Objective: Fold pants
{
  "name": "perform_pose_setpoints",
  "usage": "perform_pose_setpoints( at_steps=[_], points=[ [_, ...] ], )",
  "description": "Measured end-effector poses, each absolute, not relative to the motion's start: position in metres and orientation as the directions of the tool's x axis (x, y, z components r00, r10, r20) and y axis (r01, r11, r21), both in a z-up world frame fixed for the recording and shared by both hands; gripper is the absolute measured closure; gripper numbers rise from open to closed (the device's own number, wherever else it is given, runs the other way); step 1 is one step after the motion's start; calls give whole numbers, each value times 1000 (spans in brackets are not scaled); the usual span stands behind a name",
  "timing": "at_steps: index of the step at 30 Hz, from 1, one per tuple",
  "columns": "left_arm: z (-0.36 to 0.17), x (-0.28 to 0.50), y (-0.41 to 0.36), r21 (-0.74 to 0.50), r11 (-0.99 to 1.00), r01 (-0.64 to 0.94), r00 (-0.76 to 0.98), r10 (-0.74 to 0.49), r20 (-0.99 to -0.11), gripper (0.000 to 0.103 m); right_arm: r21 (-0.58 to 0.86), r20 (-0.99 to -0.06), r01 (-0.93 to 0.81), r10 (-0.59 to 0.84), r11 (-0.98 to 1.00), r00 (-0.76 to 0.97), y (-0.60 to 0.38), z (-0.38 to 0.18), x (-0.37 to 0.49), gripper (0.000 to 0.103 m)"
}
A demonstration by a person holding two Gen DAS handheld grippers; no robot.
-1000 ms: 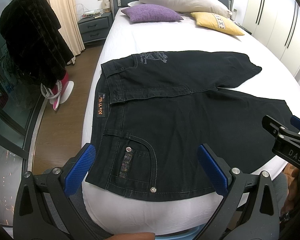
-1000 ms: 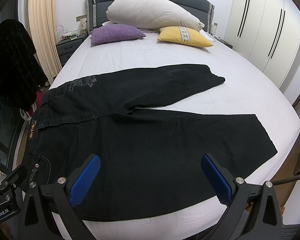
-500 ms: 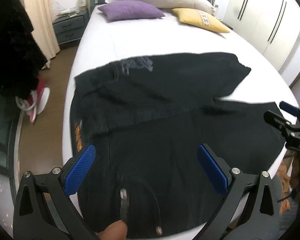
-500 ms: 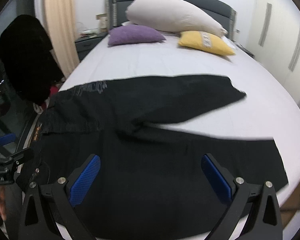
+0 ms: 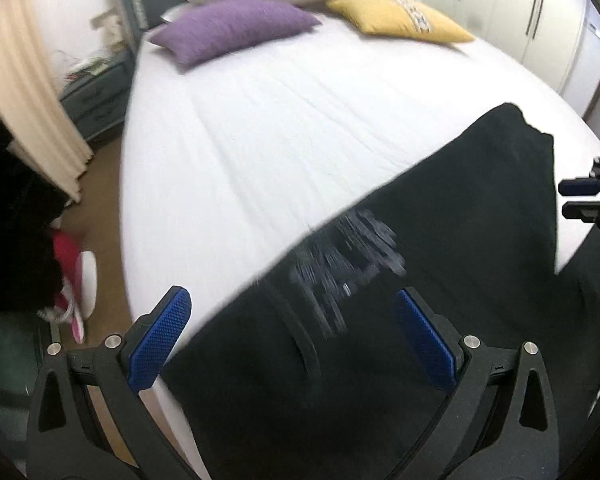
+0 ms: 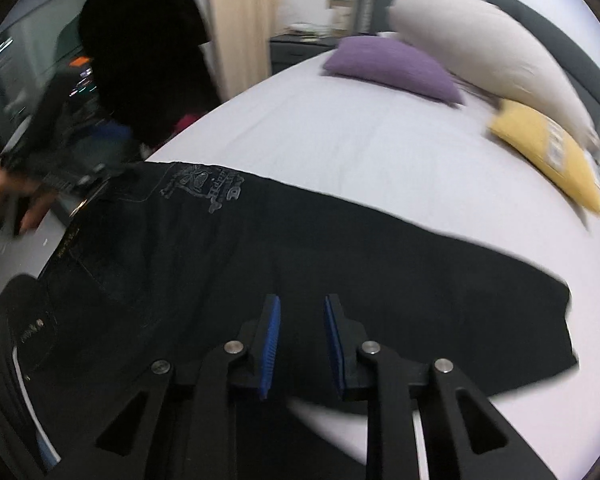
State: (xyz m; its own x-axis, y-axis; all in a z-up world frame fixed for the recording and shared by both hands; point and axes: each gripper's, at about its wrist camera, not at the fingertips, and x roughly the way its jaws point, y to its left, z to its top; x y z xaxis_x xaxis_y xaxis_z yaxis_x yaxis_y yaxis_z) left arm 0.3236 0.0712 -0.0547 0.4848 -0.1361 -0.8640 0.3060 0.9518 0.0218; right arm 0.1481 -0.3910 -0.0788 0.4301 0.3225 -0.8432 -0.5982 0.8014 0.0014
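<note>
Here the black pants [image 6: 340,264] lie spread across the near part of the bed [image 5: 300,128]. The left claw [image 5: 292,332] stands spread above them; the right claw [image 6: 300,344] is closing, nothing visibly pinched.

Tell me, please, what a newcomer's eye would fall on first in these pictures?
The black pants stand out first, spread flat across the near part of the white bed, a grey print near the waistband. Next come the purple cushion and yellow cushion at the head end, below a long white pillow. Up close, the right gripper is closing over the cloth, while the left gripper stands wide open.
</note>
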Motion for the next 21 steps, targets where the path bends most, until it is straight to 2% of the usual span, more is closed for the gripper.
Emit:
perform_pose_setpoints(
  at_steps=[2,5,9,15,17,18,19,21],
  points=[
    [-67,351,69,-15,939,343,434,-173,-884,0,36,-841,-618,357,785,405,-388,-82,167,78],
    [-88,381,71,-75,919,387,345,-220,-912,0,44,-838,-652,383,757,388,-380,-85,190,66],
    [-108,403,79,-162,892,421,231,-278,-932,29,43,-843,-725,414,687,342,-370,-88,202,65],
    [-125,424,95,-264,865,426,112,-341,-933,30,68,-864,-780,427,622,265,-358,-95,223,65],
    [-129,429,103,-315,861,399,88,-378,-922,34,83,-862,-786,441,612,252,-355,-94,228,65],
    [-130,433,106,-322,864,387,84,-381,-921,47,84,-861,-789,443,609,250,-353,-94,232,65],
    [-132,439,113,-312,869,384,82,-368,-926,65,82,-862,-791,442,607,250,-351,-94,234,65],
    [-139,443,115,-324,866,380,69,-376,-924,77,99,-863,-795,449,599,231,-345,-96,243,65]
  ],
)
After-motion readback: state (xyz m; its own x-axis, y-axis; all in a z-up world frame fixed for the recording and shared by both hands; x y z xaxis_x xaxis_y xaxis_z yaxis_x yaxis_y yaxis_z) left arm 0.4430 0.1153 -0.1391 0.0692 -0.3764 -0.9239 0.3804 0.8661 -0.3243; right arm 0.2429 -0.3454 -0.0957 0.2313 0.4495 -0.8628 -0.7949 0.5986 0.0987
